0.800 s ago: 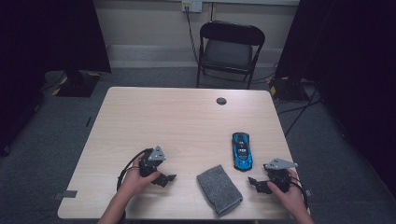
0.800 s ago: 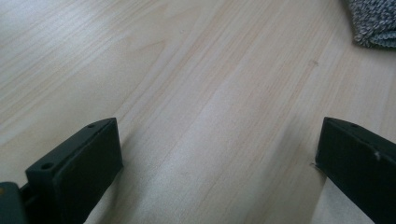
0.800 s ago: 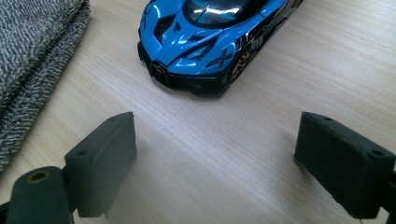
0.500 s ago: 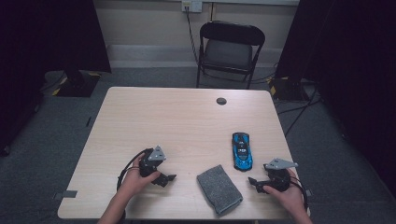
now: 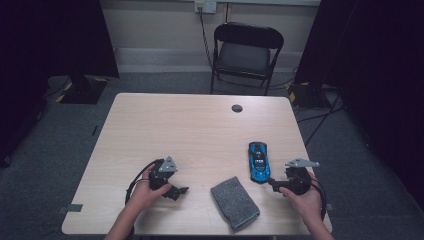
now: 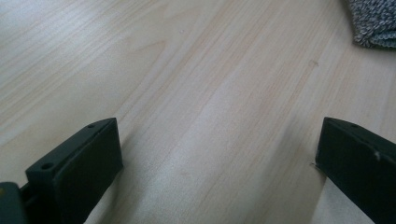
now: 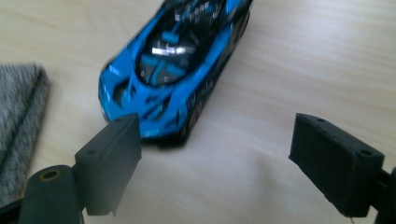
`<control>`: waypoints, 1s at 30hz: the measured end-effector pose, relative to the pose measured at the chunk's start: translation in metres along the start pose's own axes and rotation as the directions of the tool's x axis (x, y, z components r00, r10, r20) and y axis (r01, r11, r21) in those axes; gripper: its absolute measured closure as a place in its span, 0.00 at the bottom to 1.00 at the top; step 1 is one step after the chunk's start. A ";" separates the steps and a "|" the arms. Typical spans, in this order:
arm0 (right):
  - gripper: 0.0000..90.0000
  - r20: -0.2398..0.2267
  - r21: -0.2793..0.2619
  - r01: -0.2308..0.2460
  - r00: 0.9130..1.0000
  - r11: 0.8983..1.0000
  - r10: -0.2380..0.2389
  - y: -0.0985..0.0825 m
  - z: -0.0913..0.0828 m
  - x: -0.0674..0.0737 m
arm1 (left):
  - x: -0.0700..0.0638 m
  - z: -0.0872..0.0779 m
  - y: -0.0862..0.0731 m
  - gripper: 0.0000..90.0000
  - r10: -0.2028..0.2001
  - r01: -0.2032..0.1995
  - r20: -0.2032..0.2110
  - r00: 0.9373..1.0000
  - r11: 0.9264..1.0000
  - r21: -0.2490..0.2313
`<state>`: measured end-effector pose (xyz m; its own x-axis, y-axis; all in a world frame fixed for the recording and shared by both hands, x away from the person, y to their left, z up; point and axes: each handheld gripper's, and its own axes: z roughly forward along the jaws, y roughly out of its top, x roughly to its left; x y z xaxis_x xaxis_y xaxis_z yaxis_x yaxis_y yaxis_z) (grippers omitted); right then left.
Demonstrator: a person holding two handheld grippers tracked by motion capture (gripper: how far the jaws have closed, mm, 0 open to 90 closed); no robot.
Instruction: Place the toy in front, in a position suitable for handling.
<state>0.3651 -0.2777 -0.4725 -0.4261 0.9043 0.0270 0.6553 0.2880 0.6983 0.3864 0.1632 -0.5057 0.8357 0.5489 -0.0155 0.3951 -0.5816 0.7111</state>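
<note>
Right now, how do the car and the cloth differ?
The car is glossy blue and hard; the cloth is grey and soft. The car stands raised on its wheels; the cloth lies flat. The car sits nearer the right tongs. Both rest untouched on the table.

readable text: none
blue toy car (image 7: pixel 173 70): dark markings on hood and side, too blurred to read
wall outlet plate (image 5: pixel 205 6): no legible label
gripper bodies: no markings legible

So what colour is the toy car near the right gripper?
The toy car is bright blue with black detailing, best seen in the right gripper view.
</note>
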 end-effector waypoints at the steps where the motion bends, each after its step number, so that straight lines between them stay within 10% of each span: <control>1: 0.19 -0.005 -0.005 -0.010 1.000 1.000 0.010 0.005 0.000 0.000 | 0.000 0.000 0.000 0.00 -0.001 0.001 0.000 1.000 1.000 -0.001; 11: 0.19 0.005 -0.003 -0.157 0.988 0.988 0.157 0.035 0.013 0.001 | 0.000 0.000 0.000 0.00 0.000 0.000 0.000 1.000 1.000 0.000; 30: 0.18 0.060 0.001 -0.272 0.961 0.962 0.271 0.063 0.043 0.003 | 0.000 0.000 0.000 0.00 0.000 0.000 0.001 1.000 1.000 0.000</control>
<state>0.4318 -0.2433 -0.4589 -0.1941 0.9657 0.1723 0.7473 0.0317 0.6637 0.3864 0.1632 -0.5057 0.8359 0.5487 -0.0161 0.3954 -0.5815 0.7110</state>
